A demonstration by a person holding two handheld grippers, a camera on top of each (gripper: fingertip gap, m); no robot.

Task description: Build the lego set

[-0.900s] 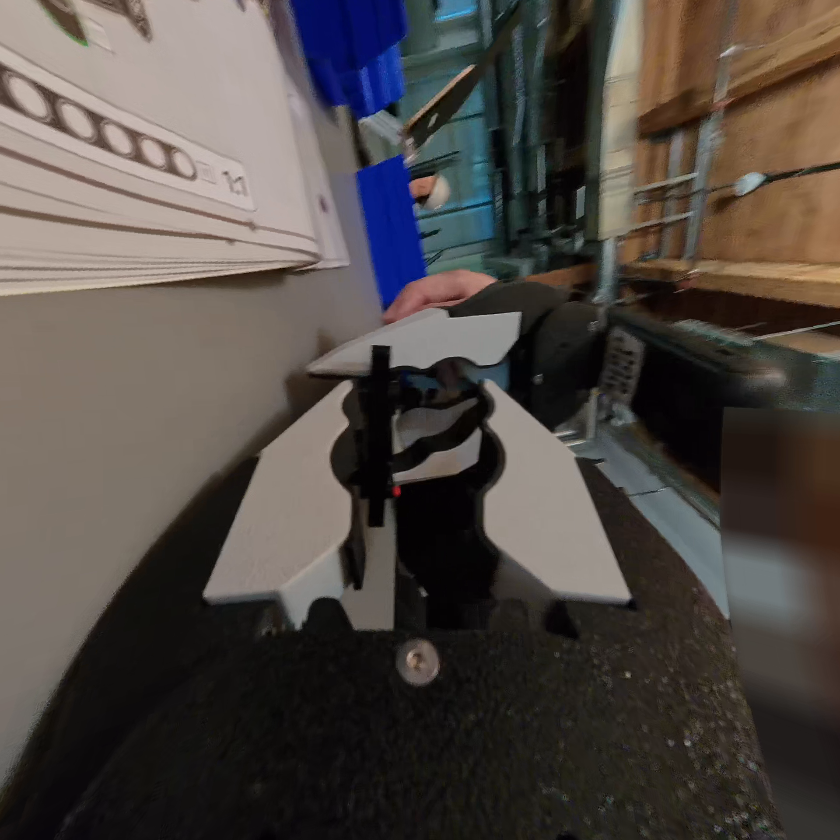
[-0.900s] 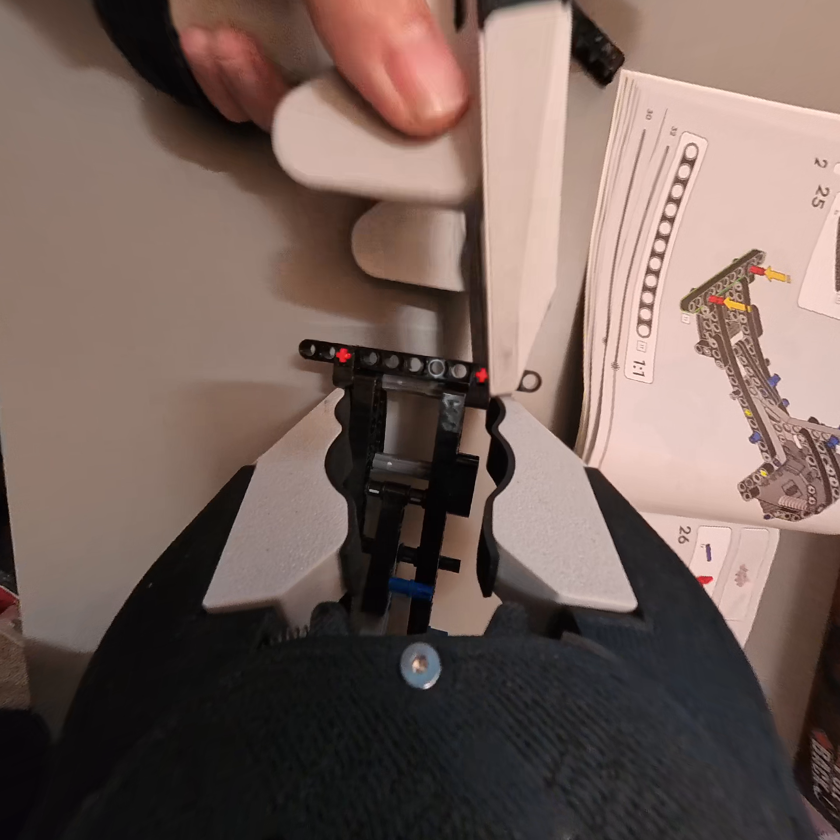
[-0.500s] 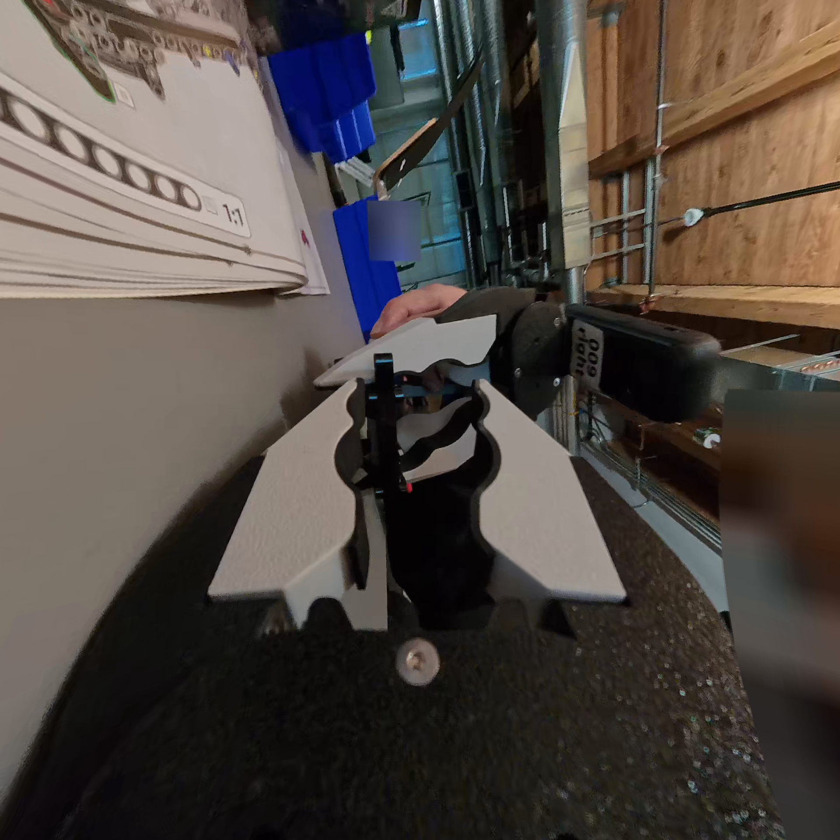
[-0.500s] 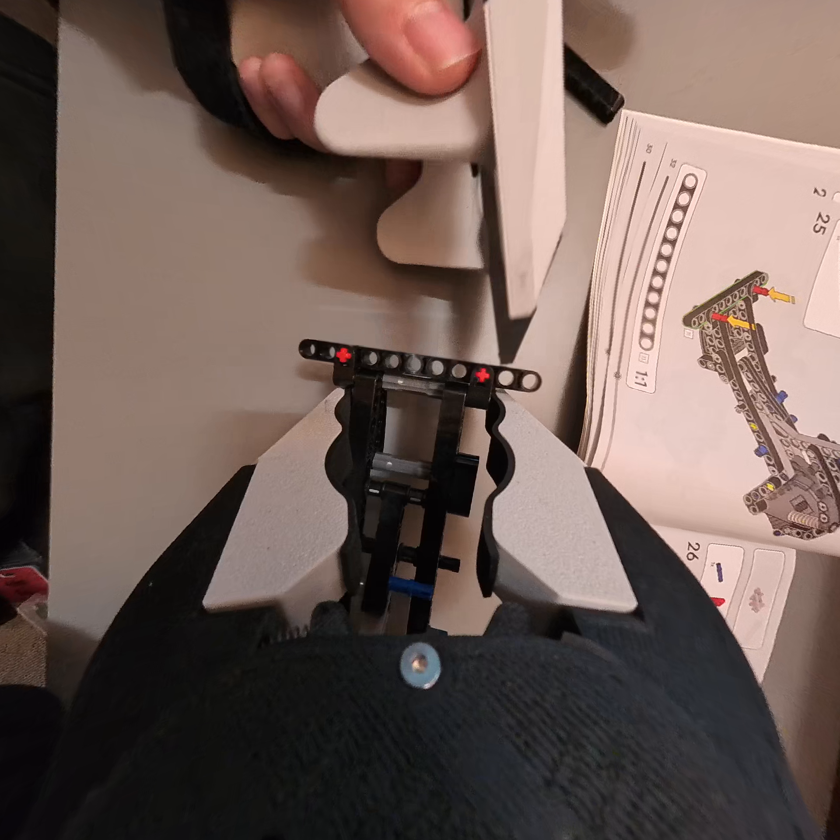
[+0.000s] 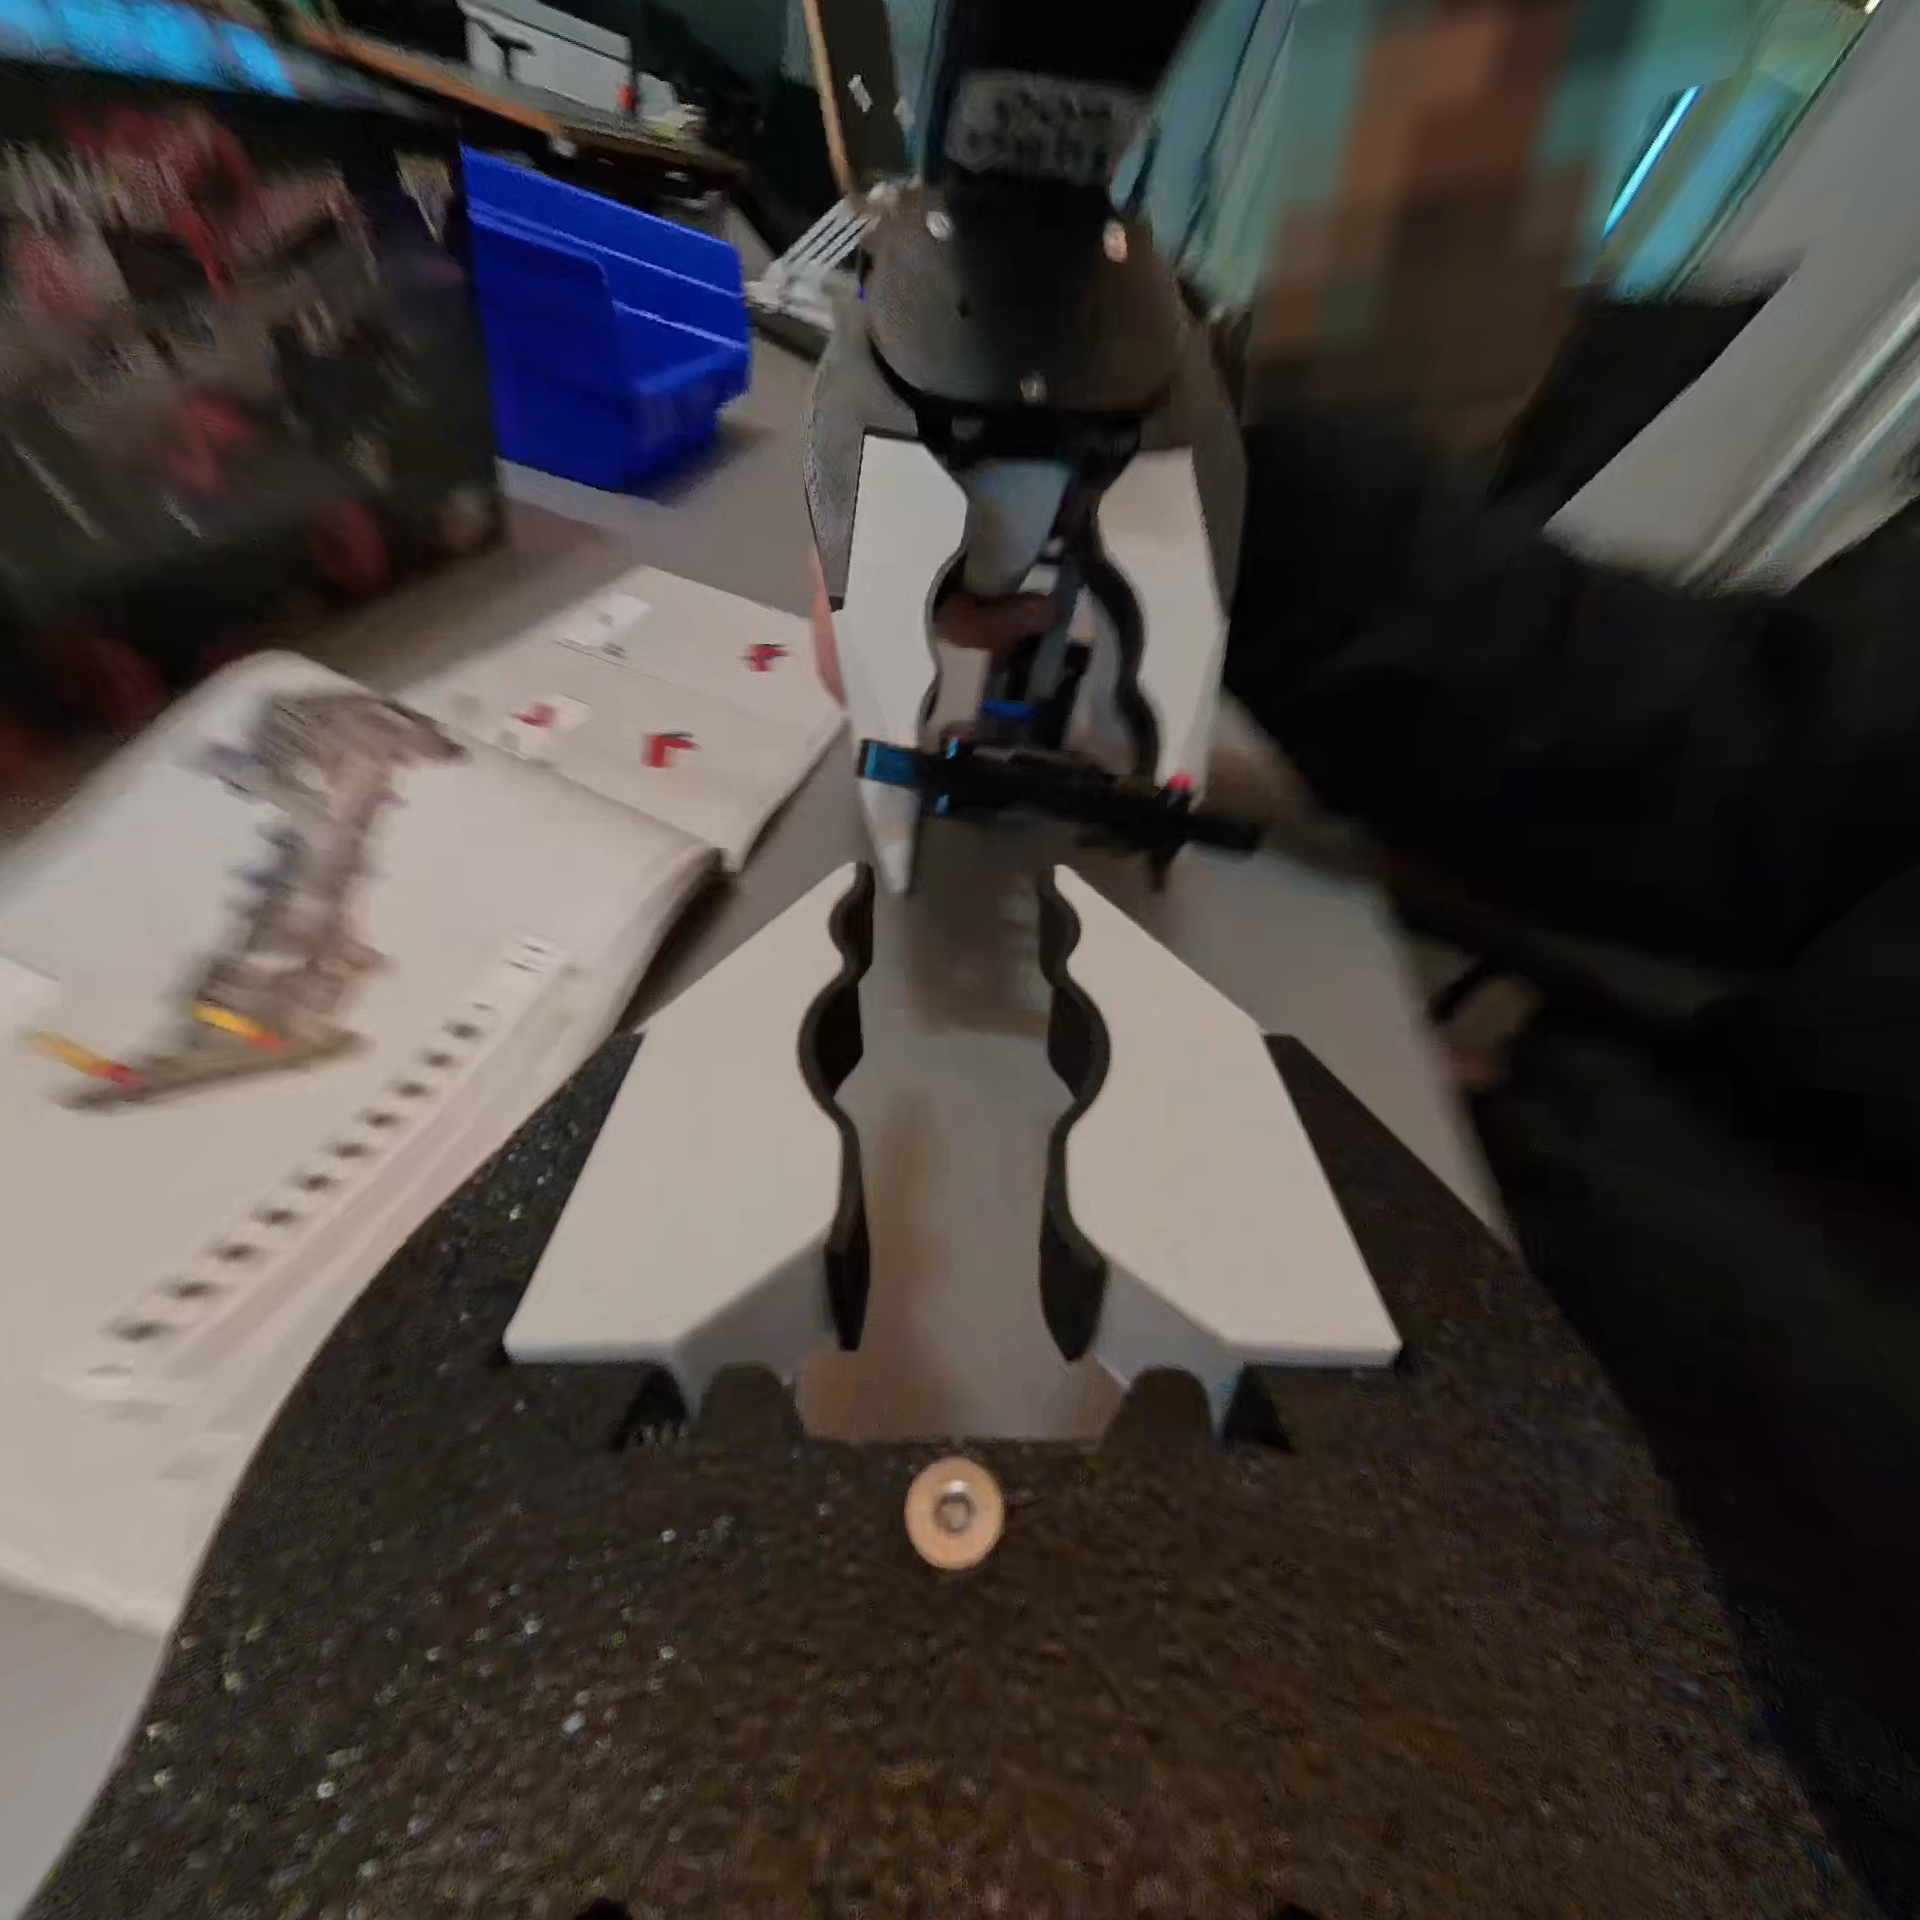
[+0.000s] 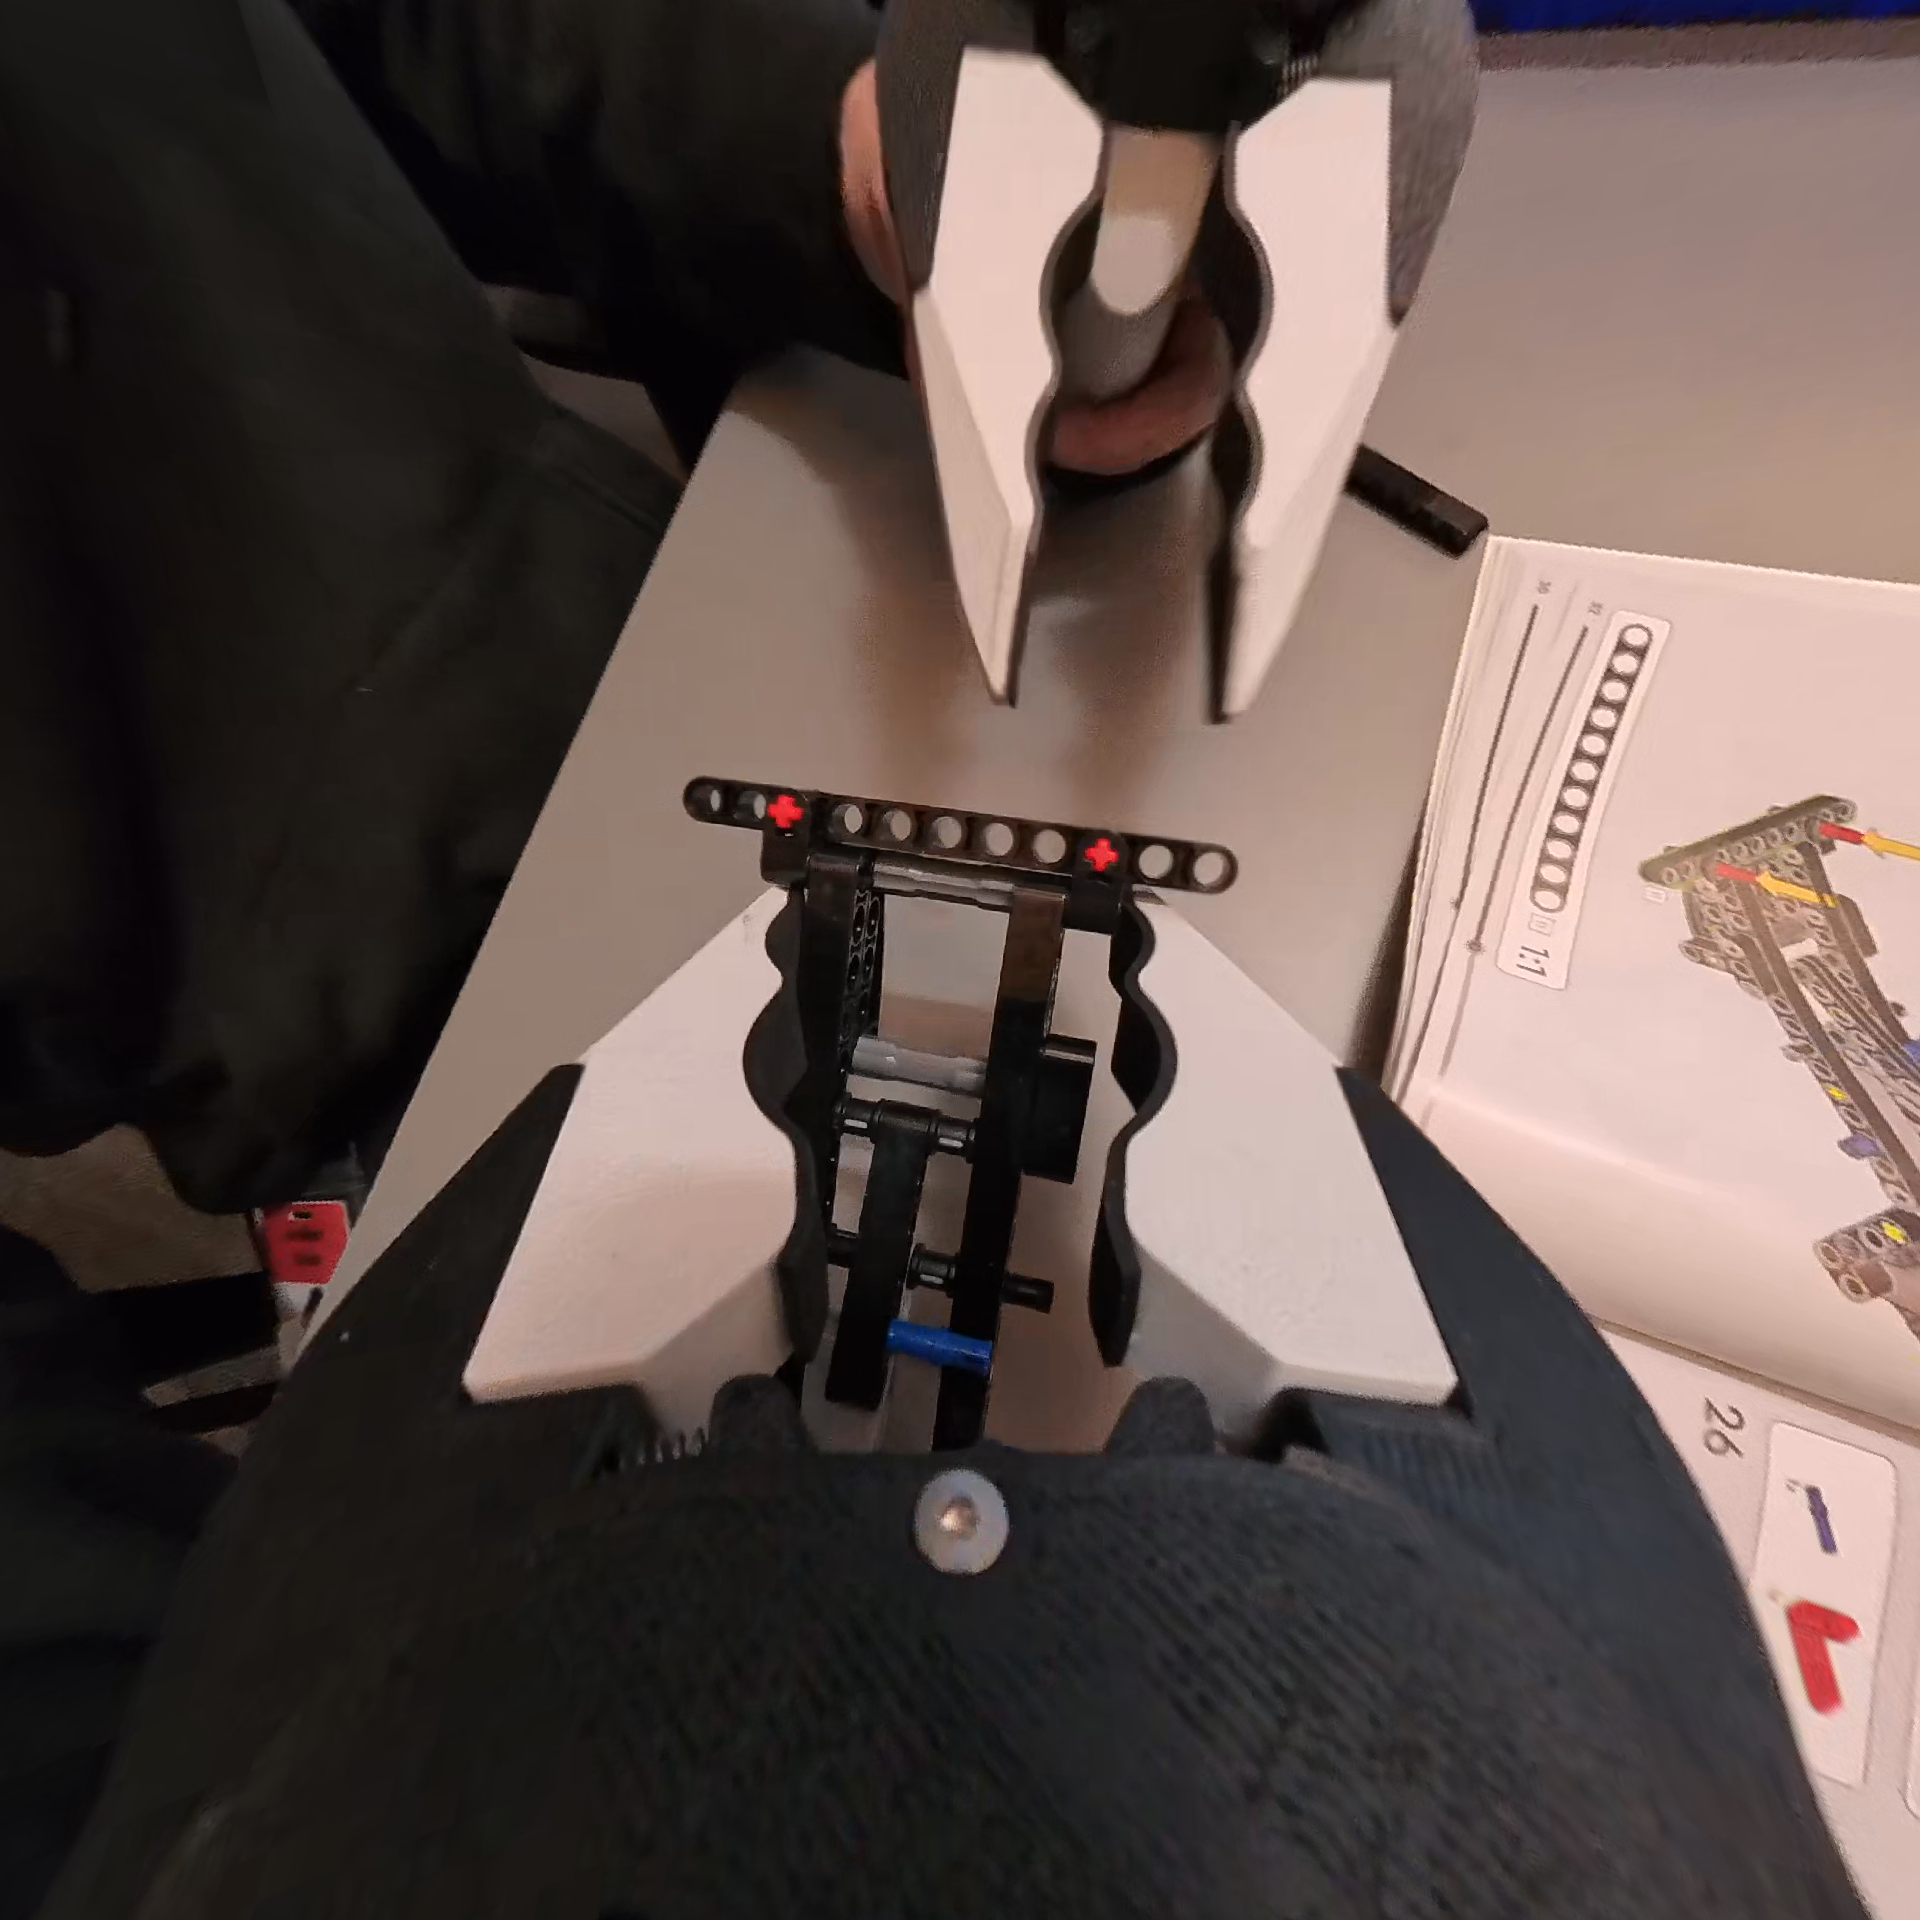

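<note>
My right gripper (image 6: 961, 925) is shut on a black lego frame (image 6: 935, 1122) of beams and pins with a blue pin near its base. A long black holed beam (image 6: 956, 836) with two red cross pins lies across the frame's far end, past the fingertips. My left gripper (image 6: 1112, 696) is open and empty, pointing at that beam from the far side, a short gap away. In the left wrist view my left gripper (image 5: 956, 894) is open with nothing between its fingers. The right gripper (image 5: 1039, 831) faces it, holding the beam (image 5: 1049, 795) crosswise.
The open instruction booklet (image 6: 1714, 935) lies on the grey table (image 6: 831, 582), also seen in the left wrist view (image 5: 312, 935). A blue bin (image 5: 603, 343) and a dark lego box (image 5: 208, 312) stand behind it. A loose black piece (image 6: 1413, 509) lies near the booklet. The table edge runs along the left. My two grippers' fingertips are within a few centimetres of each other.
My left gripper has let go of the beam's end, pulled back and turned from edge-on to face the right gripper head-on, open. The right gripper has kept its hold on the frame.
</note>
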